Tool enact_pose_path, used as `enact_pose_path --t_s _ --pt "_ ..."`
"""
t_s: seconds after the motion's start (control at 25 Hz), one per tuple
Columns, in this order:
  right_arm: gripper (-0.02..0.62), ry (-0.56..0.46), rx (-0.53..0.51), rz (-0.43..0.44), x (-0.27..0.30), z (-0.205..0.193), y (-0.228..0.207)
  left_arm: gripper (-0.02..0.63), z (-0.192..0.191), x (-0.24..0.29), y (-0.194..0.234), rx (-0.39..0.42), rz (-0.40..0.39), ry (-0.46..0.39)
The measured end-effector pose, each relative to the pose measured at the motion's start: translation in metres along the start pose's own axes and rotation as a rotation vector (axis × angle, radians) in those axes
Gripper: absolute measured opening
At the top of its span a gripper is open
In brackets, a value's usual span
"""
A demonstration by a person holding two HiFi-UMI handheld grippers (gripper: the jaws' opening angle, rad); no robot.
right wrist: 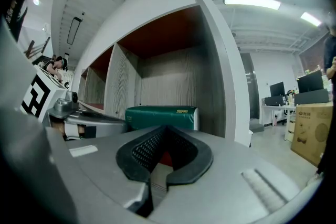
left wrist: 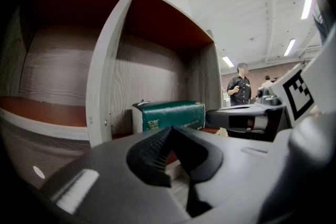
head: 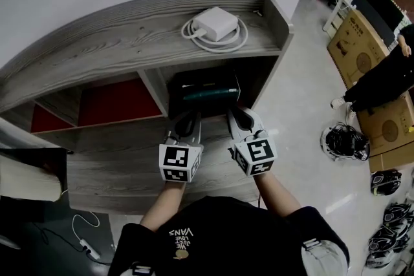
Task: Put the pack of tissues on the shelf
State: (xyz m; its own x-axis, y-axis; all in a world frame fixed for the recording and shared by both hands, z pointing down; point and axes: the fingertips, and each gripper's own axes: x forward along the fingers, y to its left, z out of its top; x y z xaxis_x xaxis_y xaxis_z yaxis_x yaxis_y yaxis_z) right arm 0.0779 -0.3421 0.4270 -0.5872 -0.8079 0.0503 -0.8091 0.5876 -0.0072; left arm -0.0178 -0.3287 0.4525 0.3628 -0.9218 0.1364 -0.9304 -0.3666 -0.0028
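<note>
The green pack of tissues [head: 208, 94] lies inside the rightmost compartment of the grey wooden shelf [head: 129, 42], on its lower board. The same tissue pack [left wrist: 169, 115] shows ahead of the left jaws, and the tissue pack [right wrist: 161, 116] again ahead of the right ones. My left gripper [head: 189, 121] and right gripper [head: 237, 116] hover side by side just in front of that compartment. Both are shut with nothing between the jaws, and neither touches the pack.
A white charger with a coiled cable [head: 215, 29] lies on the shelf's top. Red-backed compartments [head: 119, 102] open to the left. Cardboard boxes [head: 369, 55], helmets [head: 345, 141] and a person [head: 388, 77] are on the floor at the right. A white cable [head: 84, 242] trails at lower left.
</note>
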Motion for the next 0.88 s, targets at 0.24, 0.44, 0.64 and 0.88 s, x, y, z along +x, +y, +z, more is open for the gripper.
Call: enact_pose_path --t_s 0.24,0.44,0.64,0.88 --pt "0.005 -0.014 0.017 -0.022 -0.017 0.002 0.008 0.052 0.002 -0.014 -0.007 -0.003 -0.028 -0.014" --pt "0.005 -0.017 0.01 -0.046 -0.03 0.003 0.018 0.052 0.001 -0.028 -0.013 0.0 -0.059 -0.015" --pt "0.005 -0.015 0.014 -0.078 -0.043 0.001 0.029 0.052 -0.002 -0.043 -0.015 0.003 -0.097 -0.016" --pt "0.005 -0.017 0.022 -0.124 -0.061 -0.003 0.046 0.052 -0.008 -0.065 -0.018 0.013 -0.146 -0.008"
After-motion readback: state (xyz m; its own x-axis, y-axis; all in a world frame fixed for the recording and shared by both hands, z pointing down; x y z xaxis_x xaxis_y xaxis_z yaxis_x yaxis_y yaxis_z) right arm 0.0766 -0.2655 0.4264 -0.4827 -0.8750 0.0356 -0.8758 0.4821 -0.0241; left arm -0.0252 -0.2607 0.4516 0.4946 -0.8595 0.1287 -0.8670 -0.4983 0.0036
